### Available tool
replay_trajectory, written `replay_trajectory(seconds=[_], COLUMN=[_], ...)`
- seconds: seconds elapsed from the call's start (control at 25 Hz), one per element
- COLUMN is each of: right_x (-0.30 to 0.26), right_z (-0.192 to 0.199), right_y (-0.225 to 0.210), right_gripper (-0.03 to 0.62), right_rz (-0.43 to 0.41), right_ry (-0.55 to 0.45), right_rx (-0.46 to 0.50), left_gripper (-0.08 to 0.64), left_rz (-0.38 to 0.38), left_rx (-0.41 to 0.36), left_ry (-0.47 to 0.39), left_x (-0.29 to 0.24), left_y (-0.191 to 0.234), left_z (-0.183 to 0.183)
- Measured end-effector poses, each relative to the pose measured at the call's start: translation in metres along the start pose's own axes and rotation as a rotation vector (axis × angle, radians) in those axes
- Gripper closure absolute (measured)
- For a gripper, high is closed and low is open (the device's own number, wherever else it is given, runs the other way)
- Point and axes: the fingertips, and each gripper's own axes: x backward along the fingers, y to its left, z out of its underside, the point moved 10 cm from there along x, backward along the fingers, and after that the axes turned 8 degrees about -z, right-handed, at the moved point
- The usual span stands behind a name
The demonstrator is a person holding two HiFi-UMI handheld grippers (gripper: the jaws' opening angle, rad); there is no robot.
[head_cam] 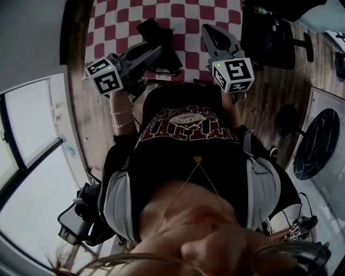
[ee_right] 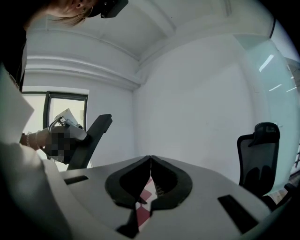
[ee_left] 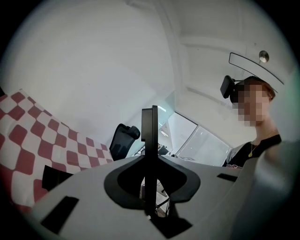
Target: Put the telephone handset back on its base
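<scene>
Person (head_cam: 188,151) stands at the table (head_cam: 186,16) edge, torso filling the head view. Chair (head_cam: 275,38) right of the table. Left gripper (ee_left: 150,117) and right gripper (ee_right: 150,161) are both raised off the table at its near edge; each has its fingers pressed together, nothing between them. Black object (head_cam: 161,40) lies on the table just past the left gripper; cannot tell whether it is the handset.

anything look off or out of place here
Nothing spilled or damaged. The left claw and right claw are shut on nothing and aimed at the walls, not the checkered table; I can't make out a handset.
</scene>
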Motion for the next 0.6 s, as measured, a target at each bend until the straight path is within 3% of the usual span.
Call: replay_trajectory(seconds=[0.6], right_x=[-0.042], right_z=[-0.001], right_y=[0.025], right_gripper=[0.572], right_rz=[0.149], right_ry=[-0.017], right_rx=[-0.077], left_gripper=[0.479], left_rz=[0.157], left_rx=[0.022], left_ry=[0.157], left_x=[0.003], left_y=[0.047], left_z=[-0.039])
